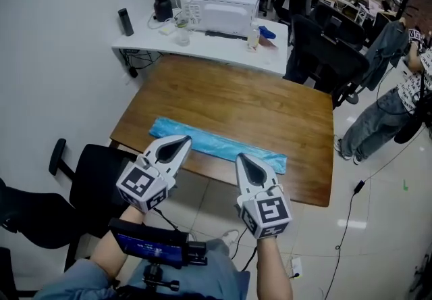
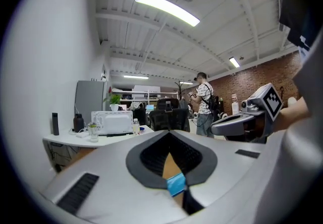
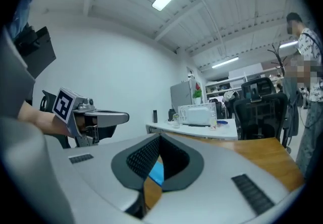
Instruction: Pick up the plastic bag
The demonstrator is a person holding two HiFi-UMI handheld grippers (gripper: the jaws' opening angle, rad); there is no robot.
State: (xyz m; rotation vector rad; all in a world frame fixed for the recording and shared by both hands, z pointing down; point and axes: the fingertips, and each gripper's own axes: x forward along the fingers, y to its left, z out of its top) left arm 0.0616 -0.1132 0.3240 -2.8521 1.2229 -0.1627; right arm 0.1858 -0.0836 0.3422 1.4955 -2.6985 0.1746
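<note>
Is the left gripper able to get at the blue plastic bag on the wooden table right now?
Probably yes. The blue plastic bag lies uncovered along the near edge of the wooden table, and the left gripper hangs over its left end. Its jaws are together, so they must open first.

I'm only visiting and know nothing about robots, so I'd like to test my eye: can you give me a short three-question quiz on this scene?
1. True or false: the blue plastic bag lies on the wooden table.
2. What do the left gripper and the right gripper hold? A) the bag B) nothing C) a bottle
3. Fill in: both grippers' jaws are ____.

Key: 1 true; 2 B; 3 shut.
</note>
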